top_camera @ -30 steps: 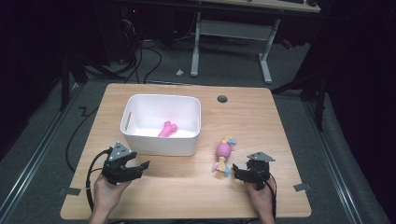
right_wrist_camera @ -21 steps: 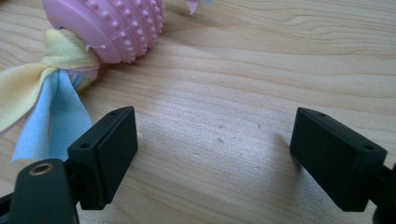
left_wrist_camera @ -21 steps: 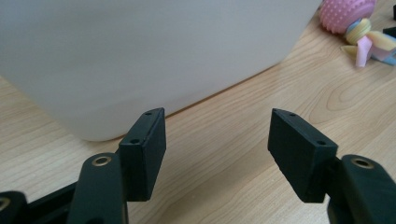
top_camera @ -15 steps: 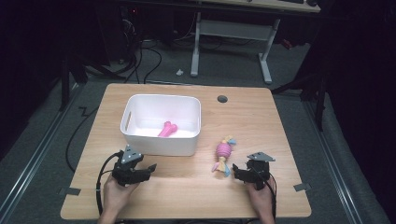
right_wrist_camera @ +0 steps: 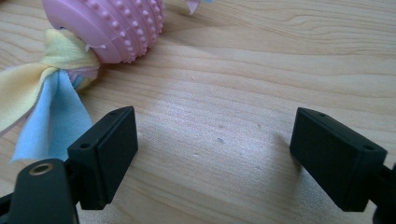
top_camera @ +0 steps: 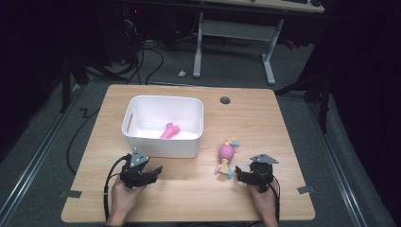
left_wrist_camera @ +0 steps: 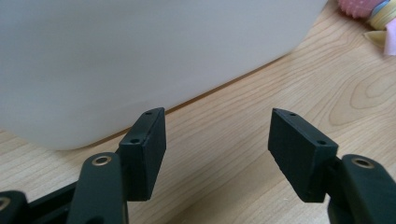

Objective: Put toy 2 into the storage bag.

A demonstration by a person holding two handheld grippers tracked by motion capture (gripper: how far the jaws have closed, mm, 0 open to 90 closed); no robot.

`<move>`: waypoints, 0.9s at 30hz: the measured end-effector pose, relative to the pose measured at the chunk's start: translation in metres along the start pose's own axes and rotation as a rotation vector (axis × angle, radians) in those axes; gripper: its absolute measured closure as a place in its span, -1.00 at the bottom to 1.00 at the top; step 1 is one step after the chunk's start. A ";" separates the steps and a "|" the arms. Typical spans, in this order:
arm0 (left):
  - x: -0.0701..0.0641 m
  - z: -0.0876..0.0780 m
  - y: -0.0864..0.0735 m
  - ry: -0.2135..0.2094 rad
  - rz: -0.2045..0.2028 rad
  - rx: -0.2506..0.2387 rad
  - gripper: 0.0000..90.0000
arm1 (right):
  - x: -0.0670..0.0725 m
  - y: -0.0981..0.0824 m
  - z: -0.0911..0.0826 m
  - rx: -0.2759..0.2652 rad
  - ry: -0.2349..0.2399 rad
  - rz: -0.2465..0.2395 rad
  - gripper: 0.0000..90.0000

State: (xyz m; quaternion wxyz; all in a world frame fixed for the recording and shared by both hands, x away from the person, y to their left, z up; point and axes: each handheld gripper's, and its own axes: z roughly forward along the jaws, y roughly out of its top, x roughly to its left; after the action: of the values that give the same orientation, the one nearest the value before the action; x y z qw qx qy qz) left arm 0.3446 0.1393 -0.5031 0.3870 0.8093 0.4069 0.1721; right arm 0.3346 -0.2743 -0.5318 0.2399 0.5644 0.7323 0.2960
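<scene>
Left gripper: Your left gripper point(top_camera: 152, 172) sits low at about 7 o'clock on the wooden table point(top_camera: 283, 123). Its jaws are apart and nothing is between them. In the left gripper view point(left_wrist_camera: 217, 149) you see bare wood in the gap.

Right gripper: Your right gripper point(top_camera: 240, 176) sits at about 5 o'clock on the table. Its jaws are wide apart and hold nothing. In the right gripper view point(right_wrist_camera: 212, 154) there is bare wood between them.

Ball toy: The pink bumpy ball toy point(top_camera: 226, 155) with yellow and blue cloth tails lies flat on the table. It is just beside your right gripper, at about 10 o'clock from it. It touches neither jaw. In the right gripper view the ball toy point(right_wrist_camera: 112, 28) is up at 11 o'clock, and a blue tail ends close to the jaw on that side.

White bin: The white bin point(top_camera: 163, 147) stands near your left gripper, at about 12 o'clock from it. Its wall point(left_wrist_camera: 140, 56) is close in front of the jaws.

Pink bone toy: A pink bone toy point(top_camera: 169, 131) lies inside the bin, on its floor.
</scene>
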 end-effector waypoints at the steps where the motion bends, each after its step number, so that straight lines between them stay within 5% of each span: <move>1: -0.001 0.001 0.000 0.000 0.000 -0.001 -0.17 | 0.000 0.000 0.000 0.000 0.000 -0.001 -0.66; 27: -0.005 0.031 -0.003 0.016 0.034 0.027 -0.19 | -0.001 0.001 0.001 0.000 0.018 -0.014 -0.67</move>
State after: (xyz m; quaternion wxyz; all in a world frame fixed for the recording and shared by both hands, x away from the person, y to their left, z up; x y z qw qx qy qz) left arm 0.3590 0.1214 -0.5251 0.3700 0.8197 0.3985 0.1798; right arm 0.3357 -0.2753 -0.5317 0.2352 0.5568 0.7383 0.2992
